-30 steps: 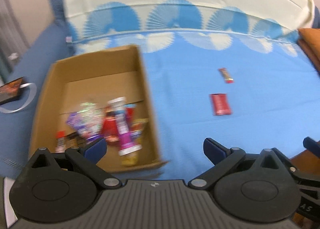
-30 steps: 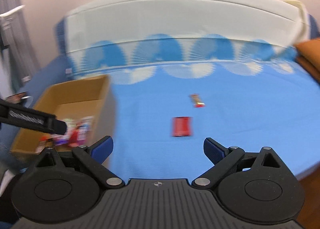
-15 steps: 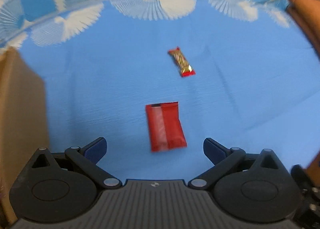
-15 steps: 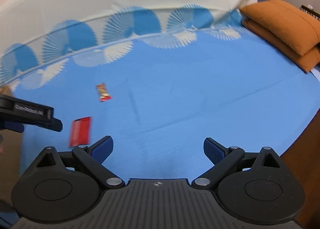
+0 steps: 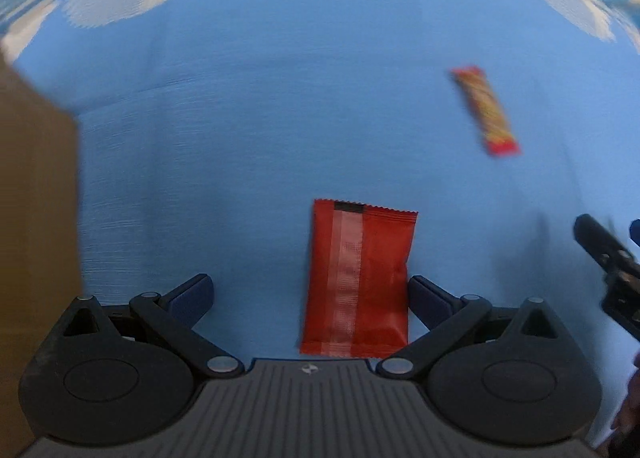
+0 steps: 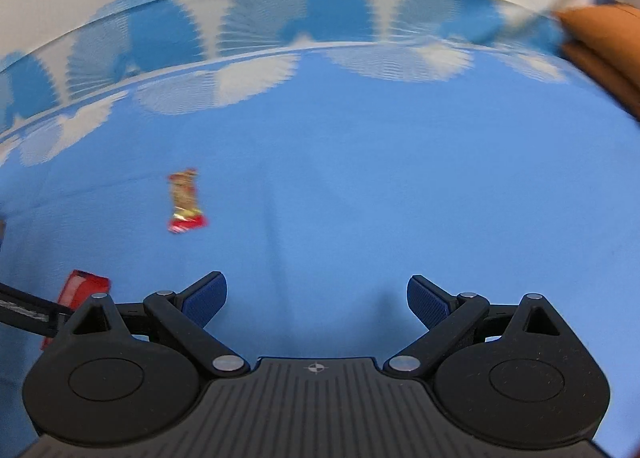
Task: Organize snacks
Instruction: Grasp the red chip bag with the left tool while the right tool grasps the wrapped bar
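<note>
Cardboard box (image 5: 36, 218) sitting at bed's left edge. Left gripper (image 5: 310, 294) hovering, fingers spread wide, holding nothing; red packet (image 5: 356, 278) lying flat on the blue bedspread (image 5: 240, 138), off-centre toward the right finger. Risk: closing now may only crumple or push it. Right gripper (image 6: 316, 298) idling wide open, empty; snack bar (image 6: 185, 200) lying well apart.

I'm seeing a red snack packet (image 5: 357, 278) lying flat at lower centre, a red-and-gold candy bar (image 5: 485, 110) lying upper right.

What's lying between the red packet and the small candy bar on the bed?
Nothing: only bare blue bedspread separates the red packet from the candy bar, in the left wrist view.
</note>
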Action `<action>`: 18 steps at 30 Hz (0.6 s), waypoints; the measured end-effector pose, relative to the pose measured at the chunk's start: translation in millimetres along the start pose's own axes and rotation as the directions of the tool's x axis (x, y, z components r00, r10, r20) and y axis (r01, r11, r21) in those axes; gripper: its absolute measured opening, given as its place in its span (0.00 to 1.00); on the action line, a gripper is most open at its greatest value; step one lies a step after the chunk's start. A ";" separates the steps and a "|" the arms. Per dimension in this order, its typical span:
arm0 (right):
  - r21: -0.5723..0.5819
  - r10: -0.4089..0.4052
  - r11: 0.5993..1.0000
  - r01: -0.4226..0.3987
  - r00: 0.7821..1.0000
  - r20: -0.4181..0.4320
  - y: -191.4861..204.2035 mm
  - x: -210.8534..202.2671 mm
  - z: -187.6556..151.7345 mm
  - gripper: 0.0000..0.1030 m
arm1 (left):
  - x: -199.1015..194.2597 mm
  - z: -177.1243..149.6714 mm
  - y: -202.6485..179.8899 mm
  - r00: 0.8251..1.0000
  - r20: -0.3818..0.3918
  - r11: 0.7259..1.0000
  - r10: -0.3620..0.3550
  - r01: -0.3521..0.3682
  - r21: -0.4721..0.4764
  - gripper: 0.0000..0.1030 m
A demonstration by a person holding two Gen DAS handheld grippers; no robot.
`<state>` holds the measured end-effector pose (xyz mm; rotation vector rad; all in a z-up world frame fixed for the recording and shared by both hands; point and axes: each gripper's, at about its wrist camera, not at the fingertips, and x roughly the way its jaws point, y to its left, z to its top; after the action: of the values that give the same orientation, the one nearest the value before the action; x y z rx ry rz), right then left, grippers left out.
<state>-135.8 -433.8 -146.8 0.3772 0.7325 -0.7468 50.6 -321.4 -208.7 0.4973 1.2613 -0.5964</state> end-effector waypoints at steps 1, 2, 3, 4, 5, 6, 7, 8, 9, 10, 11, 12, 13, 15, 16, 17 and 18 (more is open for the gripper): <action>-0.029 0.017 0.999 -0.016 1.000 0.005 7.7 9.9 6.2 0.95 | 1.6 2.6 6.5 1.000 -0.002 1.000 0.003 -0.003 -0.015 1.00; -0.069 0.036 0.997 -0.035 0.999 0.010 17.6 19.8 11.2 0.95 | 2.9 5.1 11.1 1.000 -0.002 1.000 0.007 -0.007 -0.022 1.00; -0.102 0.052 0.993 -0.051 0.999 0.009 26.4 26.8 15.9 0.95 | 4.2 7.7 14.0 1.000 0.001 1.000 0.008 -0.008 -0.019 1.00; -0.141 0.073 0.987 -0.072 0.997 0.005 37.8 34.4 20.7 0.95 | 5.4 9.7 14.9 1.000 0.001 1.000 0.008 -0.008 -0.011 1.00; -0.171 0.093 0.981 -0.091 0.996 0.001 46.9 41.3 24.4 0.95 | 7.0 11.8 14.5 1.000 0.000 1.000 0.008 -0.008 0.001 1.00; -0.199 0.109 0.974 -0.109 0.994 -0.010 55.6 48.8 27.3 0.98 | 8.5 13.6 13.4 1.000 -0.002 1.000 0.010 -0.010 0.014 1.00; -0.228 0.109 0.968 -0.109 0.994 -0.012 65.0 55.3 28.0 1.00 | 9.1 16.1 12.9 1.000 -0.001 1.000 0.011 -0.011 0.022 1.00; -0.240 0.107 0.966 -0.100 0.994 0.018 69.9 59.9 29.0 1.00 | 8.8 21.0 12.3 1.000 -0.002 1.000 0.010 -0.010 0.025 1.00; -0.236 0.112 0.966 -0.101 0.993 0.035 72.7 63.6 30.5 1.00 | 9.1 21.8 13.0 1.000 -0.003 1.000 0.008 -0.007 0.023 1.00; -0.219 0.118 0.970 -0.105 0.992 0.046 73.3 67.9 33.7 1.00 | 8.5 21.6 17.2 1.000 -0.005 1.000 0.004 -0.004 0.019 1.00; -0.211 0.118 0.972 -0.104 0.992 0.055 74.1 71.1 36.4 1.00 | 8.7 22.0 17.7 1.000 -0.005 1.000 0.002 -0.001 0.017 1.00; -0.213 0.117 0.972 -0.101 0.991 0.064 75.0 73.5 37.6 1.00 | 9.3 22.0 17.9 1.000 -0.003 1.000 0.001 -0.001 0.019 1.00; -0.214 0.118 0.972 -0.099 0.990 0.076 75.9 75.3 38.2 1.00 | 8.9 23.5 16.7 1.000 0.000 1.000 0.002 -0.002 0.022 1.00; -0.217 0.123 0.971 -0.101 0.988 0.091 77.1 77.6 38.1 1.00 | 8.3 23.5 17.6 1.000 0.005 1.000 0.004 -0.004 0.026 1.00; -0.217 0.126 0.971 -0.103 0.988 0.094 77.0 78.4 37.8 1.00 | 3.9 17.5 15.2 1.000 0.006 1.000 0.005 -0.005 0.024 1.00; -0.218 0.126 0.970 -0.103 0.988 0.093 76.7 78.4 38.4 0.98 | 1.9 17.0 15.5 1.000 0.004 1.000 0.009 -0.009 0.015 0.96; -0.223 0.125 0.969 -0.102 0.988 0.091 74.8 77.2 37.8 0.93 | -0.5 18.0 14.9 1.000 0.009 1.000 0.014 -0.014 -0.003 0.89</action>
<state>-24.8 -440.2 -171.6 0.1775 0.6802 -0.5664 73.4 -321.8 -203.7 0.4999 1.2489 -0.5837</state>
